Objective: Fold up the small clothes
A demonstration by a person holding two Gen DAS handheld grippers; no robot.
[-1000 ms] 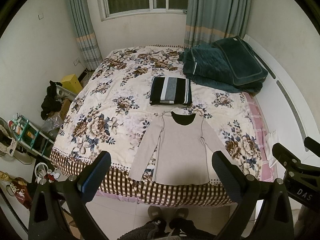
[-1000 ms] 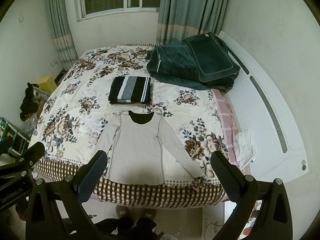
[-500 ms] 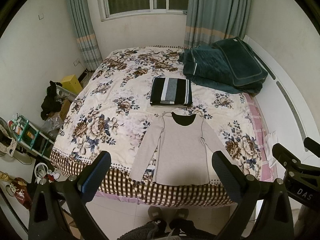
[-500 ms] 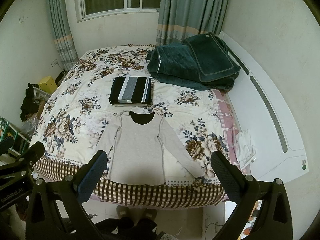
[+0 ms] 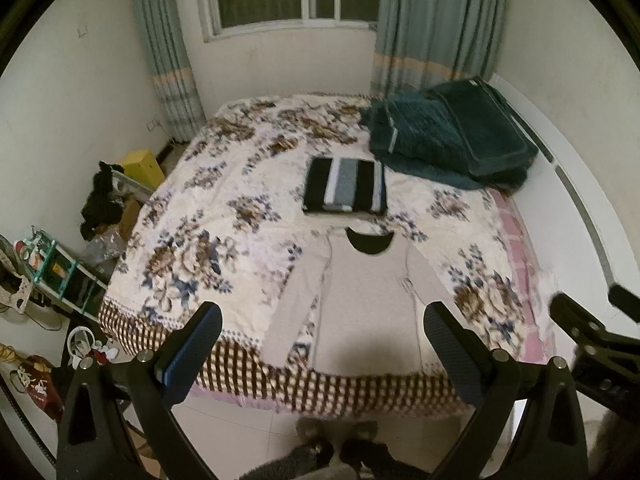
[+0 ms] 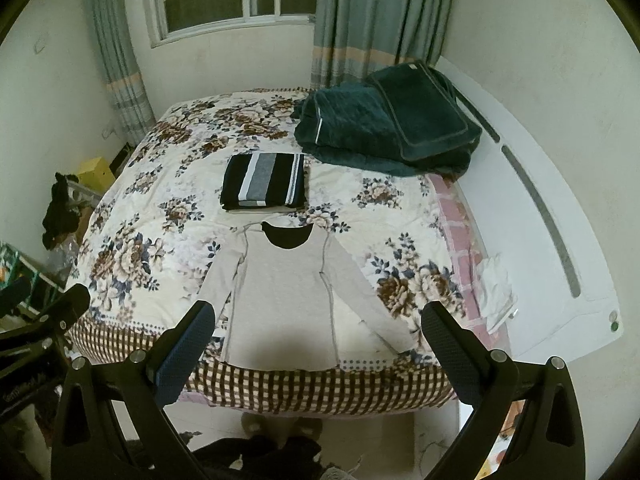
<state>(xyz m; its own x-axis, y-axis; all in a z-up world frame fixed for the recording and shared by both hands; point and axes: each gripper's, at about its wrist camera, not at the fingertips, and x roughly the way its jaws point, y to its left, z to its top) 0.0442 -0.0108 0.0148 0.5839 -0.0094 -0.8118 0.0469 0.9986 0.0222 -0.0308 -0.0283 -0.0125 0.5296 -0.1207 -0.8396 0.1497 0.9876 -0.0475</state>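
Two grippers are being held above the foot of the bed (image 5: 168, 240), both with their padded fingers spread wide apart and clamped on nothing: the left gripper (image 5: 320, 344) and the right gripper (image 6: 318, 340). A grey long-sleeved shirt (image 6: 288, 292) is being shown lying flat near the foot edge, neck away from the cameras, sleeves angled outward, its hem just reaching the checked border of the bedspread. A folded black, grey and white striped garment (image 6: 264, 182) is being seen just beyond the collar, apart from it. A dark green quilted blanket (image 6: 384, 124) is being shown piled at the far right corner. Only in the left view is a cluttered floor being shown beside the bed, with a yellow box (image 5: 142, 166), a heap of dark clothes (image 5: 102, 204) and a teal rack (image 5: 60, 268); that view is blurred. Only in the right view is the white headboard panel (image 6: 532, 216) being shown in full along the bed's right side, with a crumpled white cloth (image 6: 496, 288) at its edge. The bedspread is being seen as soft and wrinkled, printed with brown and blue flowers. Open bedspread is being left on both sides of the shirt, more on the left, and pale tiled floor is showing below the foot edge.
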